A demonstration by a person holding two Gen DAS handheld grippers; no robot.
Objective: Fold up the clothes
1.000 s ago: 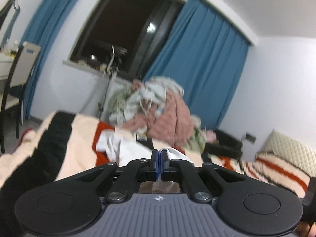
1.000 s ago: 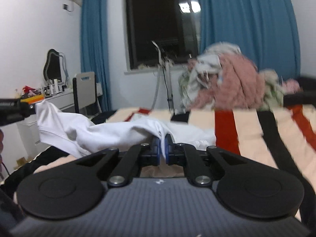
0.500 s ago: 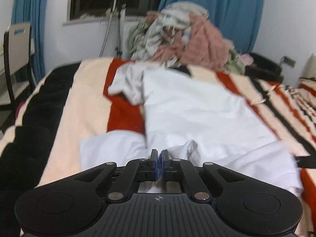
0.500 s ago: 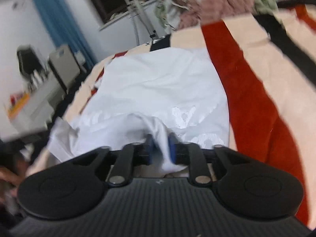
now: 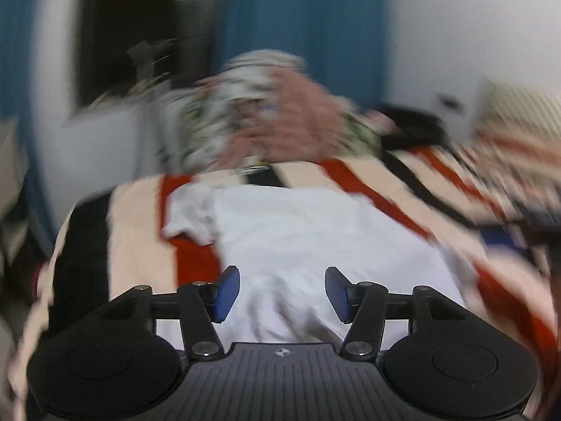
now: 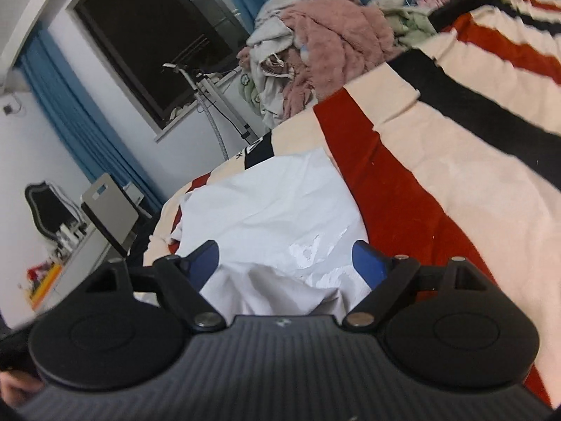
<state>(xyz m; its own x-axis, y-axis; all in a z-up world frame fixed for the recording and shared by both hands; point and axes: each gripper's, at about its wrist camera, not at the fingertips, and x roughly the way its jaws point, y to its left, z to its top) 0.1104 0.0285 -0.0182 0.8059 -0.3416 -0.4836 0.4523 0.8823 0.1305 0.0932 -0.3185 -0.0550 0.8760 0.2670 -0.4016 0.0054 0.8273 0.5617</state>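
Observation:
A white shirt (image 5: 308, 231) lies spread on the striped bed cover (image 5: 140, 231); it also shows in the right wrist view (image 6: 273, 203). My left gripper (image 5: 282, 293) is open just above the near edge of the shirt, holding nothing. My right gripper (image 6: 285, 263) is open over the shirt's near right part, where the cloth bunches up between the blue pads (image 6: 366, 261). One sleeve (image 5: 191, 215) lies crumpled at the shirt's far left. The left wrist view is blurred by motion.
A heap of unfolded clothes, pink and pale (image 6: 315, 49), sits at the far end of the bed (image 6: 455, 182). A chair (image 6: 108, 210) and a desk with small items (image 6: 52, 263) stand to the left. A window (image 6: 154, 35) and blue curtains are behind.
Both grippers were shut on the white shirt and have opened, letting it go. The shirt has gone from lifted to lying flat on the bed. The left gripper is still moving.

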